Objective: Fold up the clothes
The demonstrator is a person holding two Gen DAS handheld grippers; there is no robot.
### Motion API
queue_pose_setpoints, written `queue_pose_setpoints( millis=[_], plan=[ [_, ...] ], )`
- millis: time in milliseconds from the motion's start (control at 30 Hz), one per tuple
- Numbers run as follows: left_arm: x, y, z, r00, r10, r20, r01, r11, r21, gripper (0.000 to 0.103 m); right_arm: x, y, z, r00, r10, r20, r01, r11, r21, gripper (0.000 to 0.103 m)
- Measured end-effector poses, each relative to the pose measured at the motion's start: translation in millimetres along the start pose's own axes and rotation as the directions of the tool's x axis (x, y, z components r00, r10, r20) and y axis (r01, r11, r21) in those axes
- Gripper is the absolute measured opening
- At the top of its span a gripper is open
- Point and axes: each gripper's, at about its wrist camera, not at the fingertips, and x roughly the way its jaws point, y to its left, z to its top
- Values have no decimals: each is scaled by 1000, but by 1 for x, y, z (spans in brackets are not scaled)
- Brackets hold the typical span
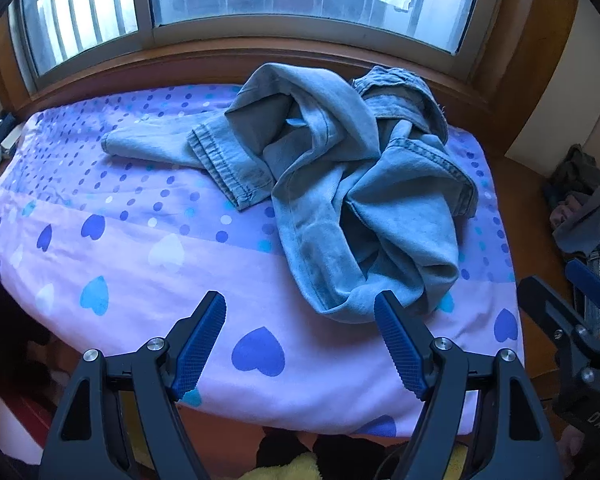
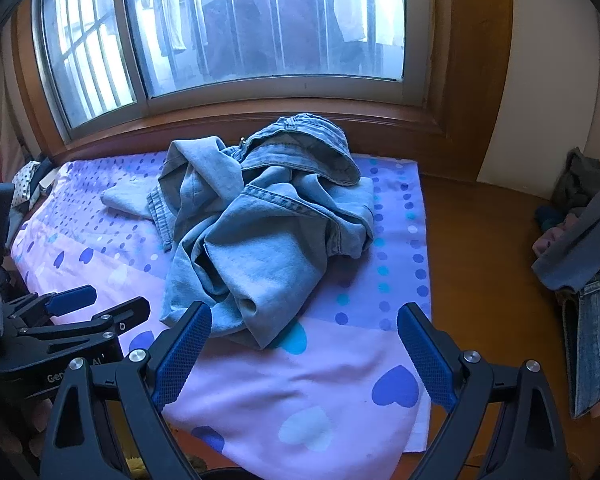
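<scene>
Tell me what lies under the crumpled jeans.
The jeans lie in a heap on a purple sheet printed with dots and hearts, spread over a wooden surface. Whatever sits beneath the heap itself is covered; only the sheet shows around it.

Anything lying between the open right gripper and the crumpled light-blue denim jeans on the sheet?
No. Right wrist view shows only bare purple heart-print sheet between the right gripper and the crumpled light-blue denim jeans.

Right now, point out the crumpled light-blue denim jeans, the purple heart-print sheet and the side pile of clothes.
crumpled light-blue denim jeans (image 1: 340, 184), left wrist view, middle of heap.
purple heart-print sheet (image 1: 140, 280), left wrist view, bare front area.
side pile of clothes (image 2: 580, 256), right wrist view, grey top garment.
</scene>
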Motion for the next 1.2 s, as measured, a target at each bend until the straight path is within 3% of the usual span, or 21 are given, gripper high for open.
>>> queue_pose_setpoints(
  millis=[1200],
  plan=[
    [-8, -6, -5, 1000, 14, 11, -15, 999, 51, 79, -3, 3, -2, 1000, -3, -1, 3, 1000, -14, 93]
  ],
)
